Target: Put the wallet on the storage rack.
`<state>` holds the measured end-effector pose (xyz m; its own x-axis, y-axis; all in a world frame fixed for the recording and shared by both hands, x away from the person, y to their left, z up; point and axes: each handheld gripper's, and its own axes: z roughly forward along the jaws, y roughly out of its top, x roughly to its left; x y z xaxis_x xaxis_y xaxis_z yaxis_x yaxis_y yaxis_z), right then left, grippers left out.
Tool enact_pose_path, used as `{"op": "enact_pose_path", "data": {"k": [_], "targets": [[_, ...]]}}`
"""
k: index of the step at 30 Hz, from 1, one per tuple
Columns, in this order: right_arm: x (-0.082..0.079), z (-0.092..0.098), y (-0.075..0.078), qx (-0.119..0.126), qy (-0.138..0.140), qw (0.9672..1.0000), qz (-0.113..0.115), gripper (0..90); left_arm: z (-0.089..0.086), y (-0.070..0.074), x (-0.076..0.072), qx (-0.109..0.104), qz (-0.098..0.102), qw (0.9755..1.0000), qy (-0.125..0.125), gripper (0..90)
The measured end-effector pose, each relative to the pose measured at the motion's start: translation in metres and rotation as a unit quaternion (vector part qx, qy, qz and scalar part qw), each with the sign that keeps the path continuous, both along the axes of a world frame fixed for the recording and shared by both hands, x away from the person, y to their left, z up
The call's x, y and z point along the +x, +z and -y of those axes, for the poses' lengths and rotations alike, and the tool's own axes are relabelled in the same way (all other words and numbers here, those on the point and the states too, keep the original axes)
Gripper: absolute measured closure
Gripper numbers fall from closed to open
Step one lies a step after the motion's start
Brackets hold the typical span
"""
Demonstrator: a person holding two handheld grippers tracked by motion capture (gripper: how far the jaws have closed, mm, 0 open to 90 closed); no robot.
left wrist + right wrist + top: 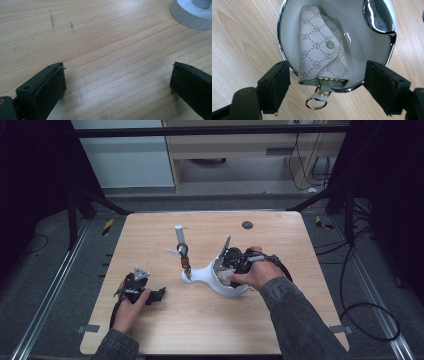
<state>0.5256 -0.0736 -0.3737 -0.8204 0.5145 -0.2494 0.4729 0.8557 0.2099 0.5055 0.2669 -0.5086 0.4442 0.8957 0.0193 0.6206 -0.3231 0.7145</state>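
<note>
Resting low on the desk (165, 330) near me, my left hand-held gripper (150, 296) sits still with its jaws wide apart. Nothing is between them. In the left gripper view I see bare wood under the jaws and, far up at the corner, the ribbed edge of a white round base (186, 17).

My right hand-held gripper (325, 82) is over the white bowl (359, 35), a bit farther out on the desk and to the right of the left one. Its jaws are parted, one on each side of the bowl's near rim. The pads do not press on anything.

A small key pouch (320, 45) lies inside the bowl. It is pale cloth with a brown dot-and-circle pattern and a green snap button. Its lower end leans over the shiny rim toward me. A green strap with a gold ring (315, 102) hangs from that end, down over the wood. The pouch sits between my two right jaws, but it does not touch them.

A shiny silver piece (378, 16) is at the far right of the bowl's rim.

Farther away on the desk, a white stand (180, 240) rises up, with a small brown thing (186, 262) hanging on it. Past that, near the far edge, is a dark round spot (247, 225).
</note>
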Motion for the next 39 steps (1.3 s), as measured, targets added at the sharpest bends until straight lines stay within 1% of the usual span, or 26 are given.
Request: {"op": "enact_pose_path", "data": {"k": [3, 8, 11, 14, 16, 17, 18, 21, 28, 32, 36, 39], "targets": [[0.0, 0.0, 0.0, 0.002, -0.004, 1.0, 0.001, 21.1, 0.0, 0.0, 0.0, 0.0, -0.001, 1.0, 0.0, 0.0], [-0.001, 0.002, 0.002, 0.005, 0.001, 1.0, 0.002, 19.8, 0.0, 0.0, 0.0, 0.001, -0.001, 1.0, 0.0, 0.0], [-0.002, 0.002, 0.003, 0.006, 0.001, 1.0, 0.005, 16.8, 0.0, 0.0, 0.0, 0.0, 0.0, 1.0, 0.0, 0.0], [-0.004, 0.003, 0.003, 0.016, -0.002, 0.9999, 0.003, 14.7, 0.0, 0.0, 0.0, 0.001, -0.001, 1.0, 0.0, 0.0], [-0.005, 0.004, 0.002, 0.017, -0.001, 0.9999, 0.003, 14.6, 0.0, 0.0, 0.0, 0.0, 0.0, 1.0, 0.0, 0.0], [-0.006, 0.004, 0.001, 0.017, -0.003, 0.9998, 0.006, 14.4, 0.0, 0.0, 0.0, 0.0, 0.0, 1.0, 0.0, 0.0], [-0.006, 0.005, 0.001, 0.019, 0.001, 0.9998, 0.009, 13.8, 0.0, 0.0, 0.0, 0.001, -0.001, 1.0, 0.0, 0.0], [-0.01, 0.006, 0.001, 0.029, -0.004, 0.9994, 0.016, 10.4, 0.0, 0.0, 0.0, 0.001, -0.001, 1.0, 0.0, 0.0], [-0.015, 0.012, 0.006, 0.04, -0.006, 0.9987, 0.032, 8.3, 0.0, 0.0, 0.0, 0.0, 0.0, 1.0, 0.0, 0.0], [-0.017, 0.015, 0.008, 0.043, -0.002, 0.9983, 0.04, 8.0, 0.0, 0.0, 0.0, 0.0, -0.001, 1.0, 0.0, 0.0], [-0.018, 0.02, 0.009, 0.056, -0.004, 0.9973, 0.046, 7.7, 0.0, 0.0, 0.0, 0.0, 0.0, 1.0, -0.001, 0.0], [-0.018, 0.025, 0.009, 0.066, -0.012, 0.9964, 0.051, 7.3, 0.0, 0.0, 0.0, 0.0, -0.001, 1.0, -0.001, 0.0]]}}
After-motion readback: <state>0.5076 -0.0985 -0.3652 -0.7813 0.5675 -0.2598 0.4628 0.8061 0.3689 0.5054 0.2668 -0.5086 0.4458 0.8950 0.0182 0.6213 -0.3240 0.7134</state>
